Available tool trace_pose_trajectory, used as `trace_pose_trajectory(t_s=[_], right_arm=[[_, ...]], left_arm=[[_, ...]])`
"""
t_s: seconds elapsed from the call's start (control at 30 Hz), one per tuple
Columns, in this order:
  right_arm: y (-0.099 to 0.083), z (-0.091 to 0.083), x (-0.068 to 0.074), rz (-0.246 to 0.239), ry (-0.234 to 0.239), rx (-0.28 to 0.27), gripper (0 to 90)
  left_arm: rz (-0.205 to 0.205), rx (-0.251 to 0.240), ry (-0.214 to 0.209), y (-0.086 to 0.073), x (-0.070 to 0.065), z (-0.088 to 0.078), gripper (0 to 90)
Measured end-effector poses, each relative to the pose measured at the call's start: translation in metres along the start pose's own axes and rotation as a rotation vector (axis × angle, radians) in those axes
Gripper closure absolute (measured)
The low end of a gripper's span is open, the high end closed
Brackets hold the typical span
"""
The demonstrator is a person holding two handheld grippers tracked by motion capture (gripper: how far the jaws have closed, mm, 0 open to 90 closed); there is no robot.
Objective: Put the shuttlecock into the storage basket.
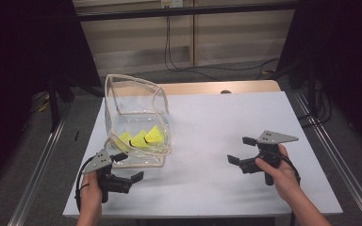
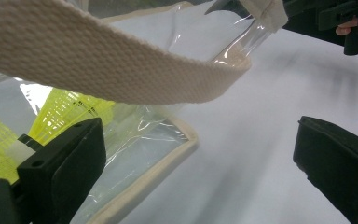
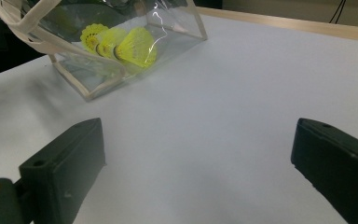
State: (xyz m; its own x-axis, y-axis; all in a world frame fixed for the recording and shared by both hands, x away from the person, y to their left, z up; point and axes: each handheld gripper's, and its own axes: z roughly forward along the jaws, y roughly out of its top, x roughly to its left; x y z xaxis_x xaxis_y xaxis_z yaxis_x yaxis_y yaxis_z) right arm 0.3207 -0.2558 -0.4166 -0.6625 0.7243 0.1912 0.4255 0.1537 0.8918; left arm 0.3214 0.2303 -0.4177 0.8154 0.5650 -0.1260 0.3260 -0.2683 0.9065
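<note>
Both tongs gape apart — our left gripper (image 1: 128, 165) crowds the clear bag (image 1: 134, 110) of yellow shuttlecocks (image 1: 141, 138) at table-left, right gripper (image 1: 241, 149) waits wide — next, we'd say, pinch that strap (image 2: 121, 70).

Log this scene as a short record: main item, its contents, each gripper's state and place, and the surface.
item: clear plastic bag with cream fabric trim, standing open on the table's left half
contents: three yellow shuttlecocks inside it
left gripper: jaws open, empty, beside the bag's near corner
right gripper: jaws open, empty, over bare table, apart from the bag
surface: white tabletop
</note>
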Motion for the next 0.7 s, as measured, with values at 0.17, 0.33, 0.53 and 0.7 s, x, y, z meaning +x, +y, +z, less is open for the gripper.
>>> trace_pose_trajectory(t_s=[0.17,0.33,0.53,0.7], right_arm=[[-0.004,-0.005,-0.003,0.002,-0.008,-0.001,2.6],[-0.009,-0.009,-0.004,0.002,-0.012,-0.004,2.6],[-0.016,-0.014,-0.006,0.003,-0.021,0.000,2.5],[-0.019,-0.017,-0.008,0.005,-0.030,0.004,2.5]], left_arm=[[0.000,0.000,0.000,0.000,0.000,0.000,2.5],[-0.004,-0.002,0.000,0.000,0.000,0.000,2.5],[-0.001,-0.004,0.002,0.000,0.000,0.000,2.5],[0.000,-0.001,-0.003,0.000,0.000,0.001,2.5]])
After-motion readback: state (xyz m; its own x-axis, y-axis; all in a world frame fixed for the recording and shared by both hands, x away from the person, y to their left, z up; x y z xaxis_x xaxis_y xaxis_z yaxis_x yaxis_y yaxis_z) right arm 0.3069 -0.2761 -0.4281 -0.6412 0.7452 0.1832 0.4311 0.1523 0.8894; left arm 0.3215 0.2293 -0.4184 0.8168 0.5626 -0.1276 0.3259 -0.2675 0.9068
